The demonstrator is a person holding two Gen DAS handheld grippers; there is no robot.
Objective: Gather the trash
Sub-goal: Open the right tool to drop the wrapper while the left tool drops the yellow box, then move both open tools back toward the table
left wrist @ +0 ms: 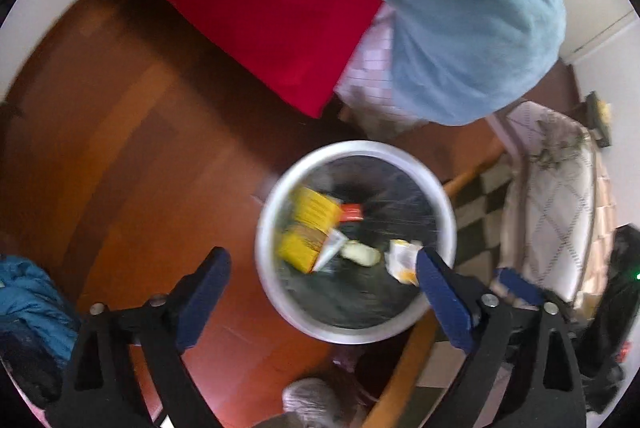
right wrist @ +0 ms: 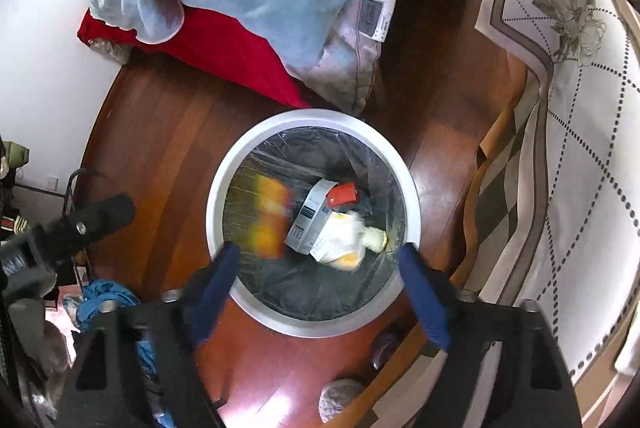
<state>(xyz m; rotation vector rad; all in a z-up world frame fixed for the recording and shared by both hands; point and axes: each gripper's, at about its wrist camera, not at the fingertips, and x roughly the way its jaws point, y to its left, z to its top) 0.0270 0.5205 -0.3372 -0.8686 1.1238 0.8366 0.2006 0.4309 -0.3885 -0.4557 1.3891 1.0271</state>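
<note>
Right wrist: right gripper (right wrist: 316, 264) wide open, empty, above bin (right wrist: 224, 168).

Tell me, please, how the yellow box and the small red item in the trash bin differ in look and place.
The yellow box is clearly larger than the red item. The box lies toward the bin's left side, the red item nearer the middle. In the right wrist view the box is a motion-blurred smear, the red item sharp. Both are inside the lined bin.

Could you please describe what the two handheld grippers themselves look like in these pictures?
Both look alike. The left gripper and the right gripper each have two long blue fingers on black angular frames with triangular cut-outs. Silver bolt heads mark the joints. No cables, lettering, hands or sleeves are visible.
</note>
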